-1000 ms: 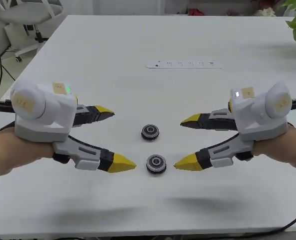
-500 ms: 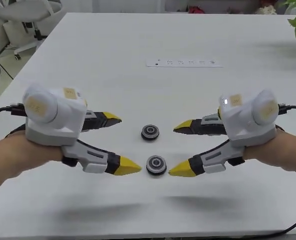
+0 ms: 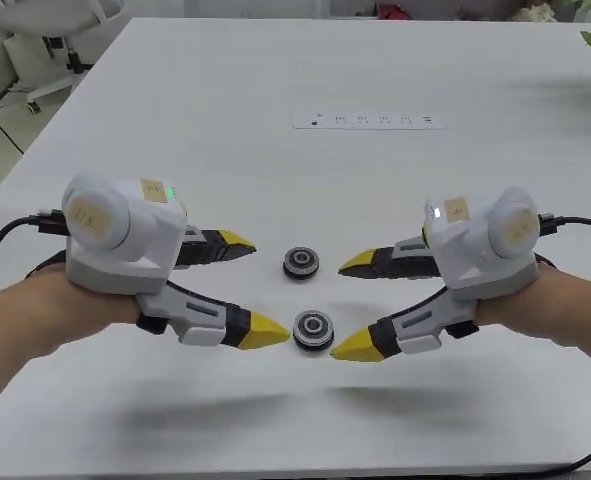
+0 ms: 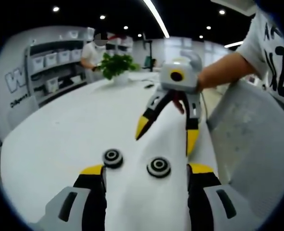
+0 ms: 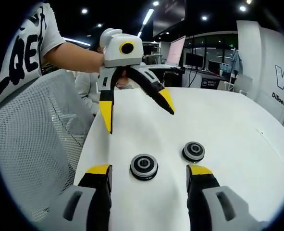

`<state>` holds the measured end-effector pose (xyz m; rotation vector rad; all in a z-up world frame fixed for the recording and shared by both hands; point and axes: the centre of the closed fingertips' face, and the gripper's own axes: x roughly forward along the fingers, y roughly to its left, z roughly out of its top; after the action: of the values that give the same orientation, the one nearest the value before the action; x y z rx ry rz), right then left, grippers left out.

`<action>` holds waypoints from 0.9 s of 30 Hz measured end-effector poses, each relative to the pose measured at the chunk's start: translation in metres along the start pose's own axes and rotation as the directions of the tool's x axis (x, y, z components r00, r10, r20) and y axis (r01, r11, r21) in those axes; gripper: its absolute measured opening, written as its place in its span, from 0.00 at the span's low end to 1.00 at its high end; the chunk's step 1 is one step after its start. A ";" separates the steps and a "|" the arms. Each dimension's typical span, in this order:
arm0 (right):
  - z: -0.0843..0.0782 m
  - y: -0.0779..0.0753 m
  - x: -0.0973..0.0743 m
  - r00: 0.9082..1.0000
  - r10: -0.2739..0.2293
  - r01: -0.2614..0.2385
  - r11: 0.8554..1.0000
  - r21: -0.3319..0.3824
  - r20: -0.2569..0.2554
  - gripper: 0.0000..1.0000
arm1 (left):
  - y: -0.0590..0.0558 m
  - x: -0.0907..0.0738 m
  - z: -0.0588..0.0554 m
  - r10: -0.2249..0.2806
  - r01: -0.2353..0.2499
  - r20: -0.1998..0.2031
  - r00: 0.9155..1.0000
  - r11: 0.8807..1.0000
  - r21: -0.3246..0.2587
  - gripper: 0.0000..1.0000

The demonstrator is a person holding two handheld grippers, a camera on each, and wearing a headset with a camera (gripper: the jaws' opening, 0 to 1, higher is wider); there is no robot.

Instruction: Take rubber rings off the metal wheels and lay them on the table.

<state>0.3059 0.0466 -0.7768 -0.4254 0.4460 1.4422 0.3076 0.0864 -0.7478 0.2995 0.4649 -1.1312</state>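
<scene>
1. In the head view, the person is holding the left gripper (image 3: 255, 287) and the right gripper (image 3: 350, 305) low over the white table (image 3: 275, 160), tips pointing at each other. Both are standing with their jaws wide apart, clasping nothing. Two metal wheels are lying flat between them: the near wheel (image 3: 313, 329) is sitting between the two lower yellow tips, just beside each and touching neither, and the far wheel (image 3: 300, 262) is resting just behind it. A power strip (image 3: 370, 121) is lying farther back.
2. In the left gripper view, the left gripper (image 4: 145, 172) is spreading its jaws with the near wheel (image 4: 158, 166) lying in the gap, towards the right jaw, and the far wheel (image 4: 112, 157) lying just ahead of the left jaw's tip. The right gripper (image 4: 166, 136) is facing it from beyond, jaws parted. A potted plant (image 4: 117, 65) is standing at the table's far end.
3. In the right gripper view, the right gripper (image 5: 149, 174) is gaping around the near wheel (image 5: 143, 166), whose dark rubber ring (image 5: 132, 169) is sitting on its rim. The far wheel (image 5: 193, 151) is lying just ahead of the right jaw's tip. The left gripper (image 5: 138, 118) is hanging opposite, jaws apart.
</scene>
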 end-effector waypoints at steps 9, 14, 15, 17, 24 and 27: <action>-0.003 -0.001 0.002 1.000 -0.002 0.002 1.000 0.008 -0.005 0.55 | -0.008 0.011 -0.002 -0.030 0.030 -0.003 1.000 1.000 -0.003 0.62; -0.004 -0.001 0.003 1.000 0.001 -0.001 1.000 0.013 -0.003 0.54 | -0.013 0.017 -0.006 -0.049 0.049 -0.012 0.999 0.999 -0.012 0.58; -0.004 0.000 0.004 1.000 0.001 -0.001 1.000 0.014 -0.004 0.54 | -0.015 0.018 -0.007 -0.054 0.054 -0.015 0.998 0.998 -0.012 0.57; -0.005 0.000 0.004 1.000 0.005 -0.005 1.000 0.014 -0.008 0.53 | -0.017 0.020 -0.008 -0.058 0.058 -0.020 0.998 0.998 -0.007 0.54; -0.006 0.002 0.005 1.000 0.007 -0.007 1.000 0.014 -0.007 0.52 | -0.021 0.028 -0.012 -0.077 0.076 -0.030 0.997 0.997 -0.022 0.49; -0.007 0.002 0.004 1.000 0.007 -0.007 1.000 0.018 -0.007 0.52 | -0.023 0.031 -0.013 -0.081 0.080 -0.036 0.996 0.997 -0.018 0.46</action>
<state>0.3040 0.0469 -0.7848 -0.4146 0.4666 1.4429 0.2948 0.0585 -0.7750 0.2890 0.5221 -1.2011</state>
